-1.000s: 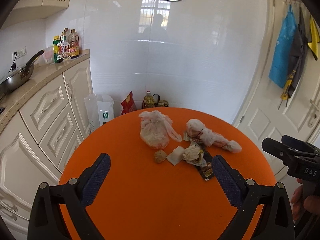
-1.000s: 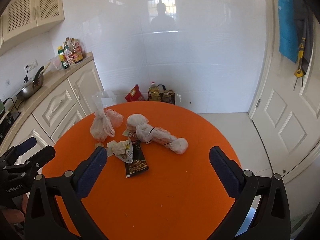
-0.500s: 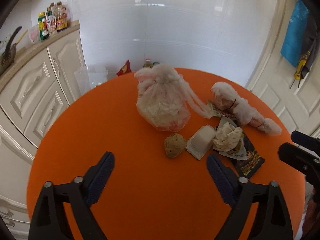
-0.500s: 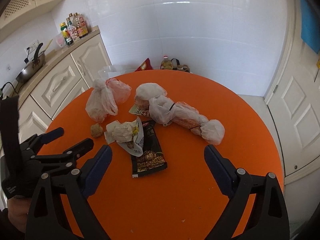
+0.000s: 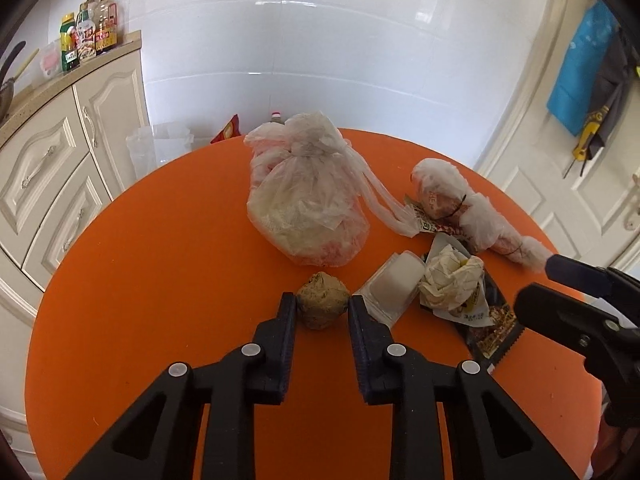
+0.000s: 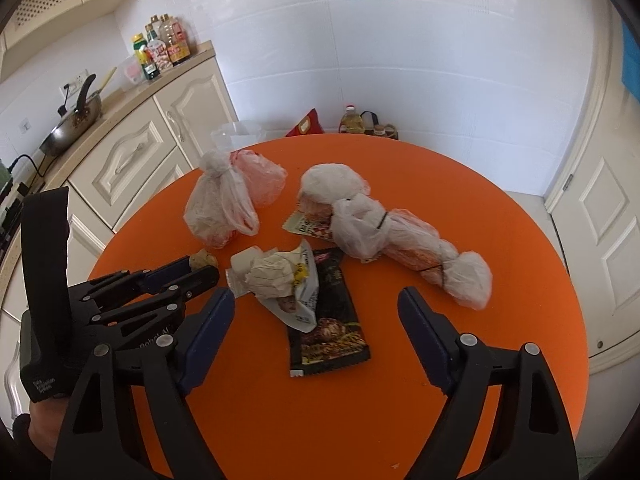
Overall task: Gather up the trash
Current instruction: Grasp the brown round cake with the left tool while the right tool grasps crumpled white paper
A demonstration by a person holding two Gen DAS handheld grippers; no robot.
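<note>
On the round orange table (image 5: 160,280) a small brown lump (image 5: 322,306) sits between the pads of my left gripper (image 5: 322,308). The jaws are closing and both pads touch the lump's sides. Beyond it lie a knotted plastic bag (image 5: 308,208), a small white tub (image 5: 396,284), crumpled paper (image 5: 448,280) and a long tied bundle (image 5: 472,208). My right gripper (image 6: 316,296) hovers with its jaws wide but closing, the crumpled paper (image 6: 276,276) and a dark snack packet (image 6: 328,328) lying between them untouched. The left gripper (image 6: 200,268) shows at its lower left.
Cream cabinets (image 5: 48,184) with bottles (image 5: 88,36) and a pan (image 6: 72,124) on the counter stand left of the table. A clear bin (image 5: 160,144) and bottles (image 6: 352,120) stand on the floor behind. A white door (image 6: 600,240) is at the right.
My left gripper came forward and down over the table and its wide jaws narrowed onto the brown lump. My right gripper sank toward the paper and packet, jaws narrowing a little.
</note>
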